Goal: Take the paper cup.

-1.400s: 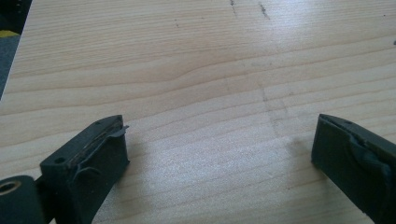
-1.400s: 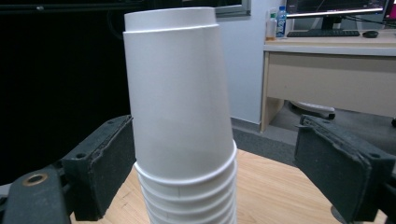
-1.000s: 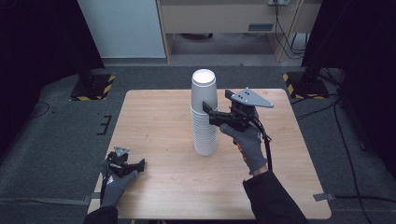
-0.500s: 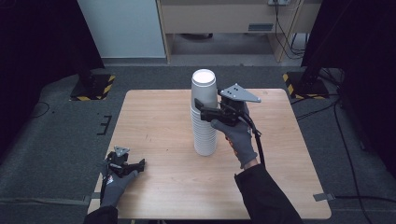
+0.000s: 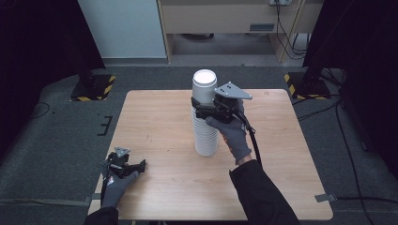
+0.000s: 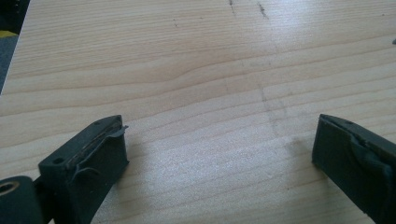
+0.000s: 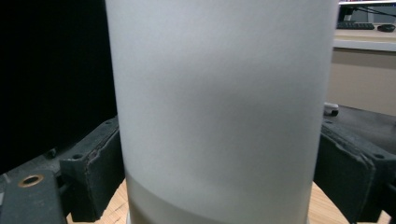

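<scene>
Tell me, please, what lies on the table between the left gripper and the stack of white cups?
Nothing: the high view shows bare wooden table from the left gripper to the stack of white cups. The left gripper view shows bare wood too.

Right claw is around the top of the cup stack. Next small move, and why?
Probably close the right claw on the top cup. In the right gripper view its jaws flank the cup on both sides, apparently not yet pressing it. The stack of white cups stands upright on the table; the left claw rests open near the table's edge, idle.
</scene>
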A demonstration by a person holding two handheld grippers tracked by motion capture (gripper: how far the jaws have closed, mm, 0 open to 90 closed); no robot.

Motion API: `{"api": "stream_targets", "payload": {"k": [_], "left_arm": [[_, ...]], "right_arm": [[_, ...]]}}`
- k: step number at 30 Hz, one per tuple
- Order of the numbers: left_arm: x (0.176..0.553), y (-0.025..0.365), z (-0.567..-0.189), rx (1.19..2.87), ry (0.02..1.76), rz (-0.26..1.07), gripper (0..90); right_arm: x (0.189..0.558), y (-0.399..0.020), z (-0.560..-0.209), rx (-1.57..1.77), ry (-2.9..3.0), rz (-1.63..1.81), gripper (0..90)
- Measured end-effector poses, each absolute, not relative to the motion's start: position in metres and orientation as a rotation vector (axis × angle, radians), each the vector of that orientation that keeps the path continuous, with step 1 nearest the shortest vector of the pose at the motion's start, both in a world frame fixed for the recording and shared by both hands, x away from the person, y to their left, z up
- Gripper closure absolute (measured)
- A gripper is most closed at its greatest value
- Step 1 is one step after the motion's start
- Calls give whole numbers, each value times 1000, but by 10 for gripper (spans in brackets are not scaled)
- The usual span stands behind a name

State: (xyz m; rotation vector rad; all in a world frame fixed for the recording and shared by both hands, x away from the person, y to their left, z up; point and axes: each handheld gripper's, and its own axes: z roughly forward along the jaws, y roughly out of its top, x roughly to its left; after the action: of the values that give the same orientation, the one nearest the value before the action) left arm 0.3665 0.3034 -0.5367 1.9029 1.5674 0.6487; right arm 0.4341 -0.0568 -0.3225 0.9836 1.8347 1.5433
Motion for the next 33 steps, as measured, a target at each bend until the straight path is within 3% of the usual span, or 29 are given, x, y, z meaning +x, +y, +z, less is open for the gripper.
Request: {"api": "stream_targets", "payload": {"k": [19, 33], "left_arm": [[367, 303, -537, 1905, 1565, 647, 23], [367, 303, -537, 1905, 1564, 647, 23]], "right_arm": [[435, -57, -320, 988, 1828, 1559, 144], [432, -61, -295, 971, 1755, 1644, 146]]}}
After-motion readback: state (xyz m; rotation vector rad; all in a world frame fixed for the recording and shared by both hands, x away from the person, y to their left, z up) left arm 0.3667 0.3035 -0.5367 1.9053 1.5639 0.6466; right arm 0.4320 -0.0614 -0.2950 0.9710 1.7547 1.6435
